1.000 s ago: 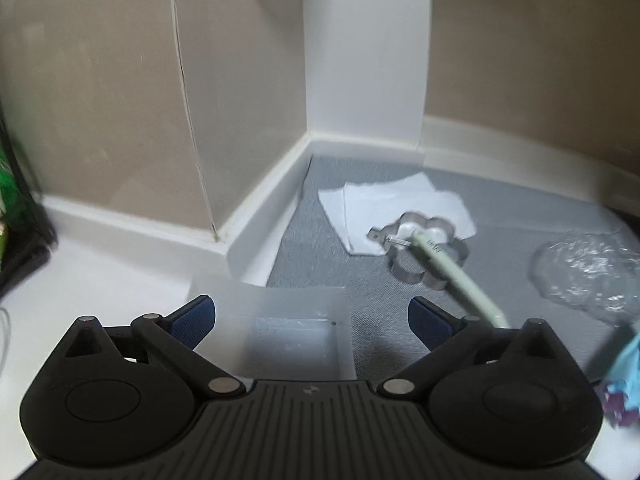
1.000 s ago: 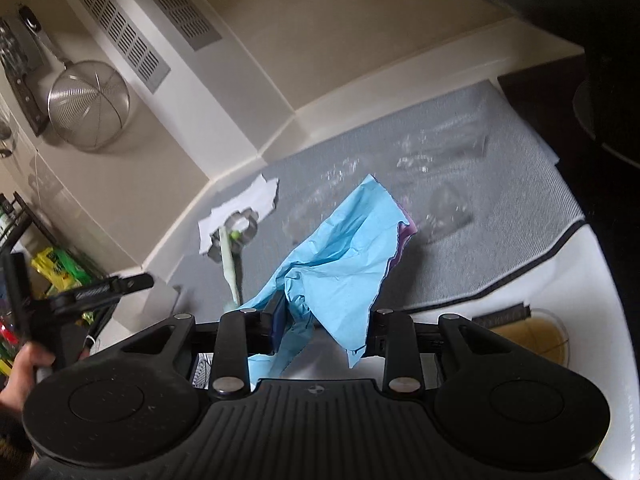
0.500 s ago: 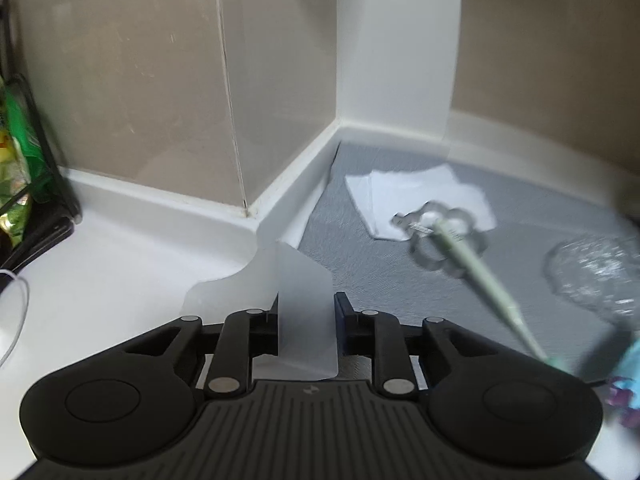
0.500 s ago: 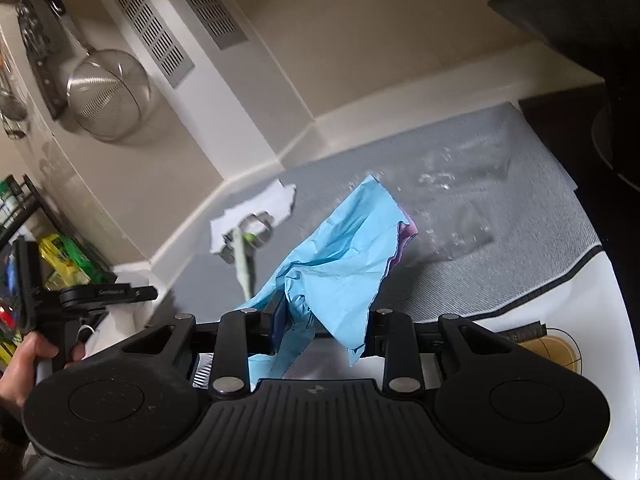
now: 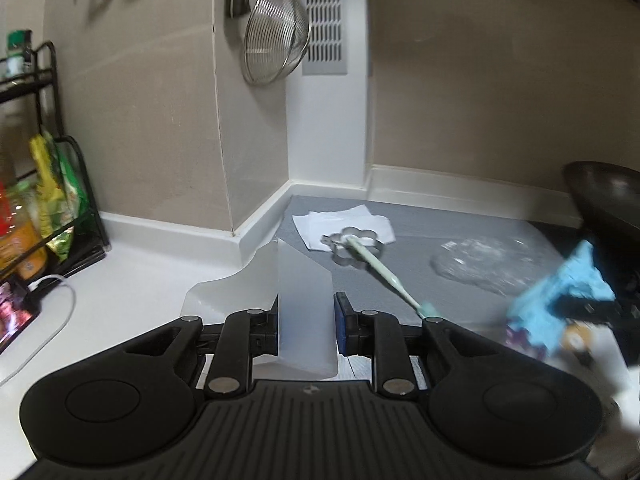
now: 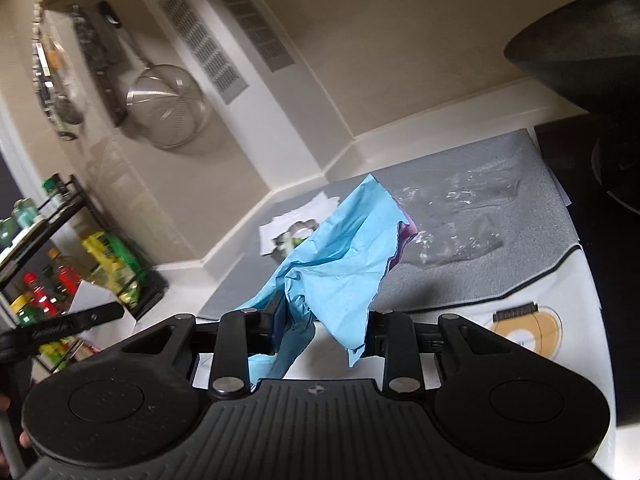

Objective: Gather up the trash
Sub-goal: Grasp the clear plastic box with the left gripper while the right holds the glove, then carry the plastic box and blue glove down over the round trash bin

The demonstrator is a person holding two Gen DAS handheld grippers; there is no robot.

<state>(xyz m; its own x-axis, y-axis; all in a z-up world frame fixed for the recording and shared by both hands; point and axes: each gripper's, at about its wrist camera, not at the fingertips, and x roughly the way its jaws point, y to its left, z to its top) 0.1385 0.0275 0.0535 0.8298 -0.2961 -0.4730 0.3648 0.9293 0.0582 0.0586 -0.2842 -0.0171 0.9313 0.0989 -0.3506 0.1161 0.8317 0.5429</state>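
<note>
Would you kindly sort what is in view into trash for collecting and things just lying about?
Trash: translucent plastic piece in left claw; blue wrapper in right claw; crumpled clear plastic; white paper.

Lying about: cookie cutter, strainer, spice rack.

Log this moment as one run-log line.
left claw: shut on clear plastic sheet | right claw: shut on blue paper | left on grey mat: white paper, crumpled plastic wrap
</note>
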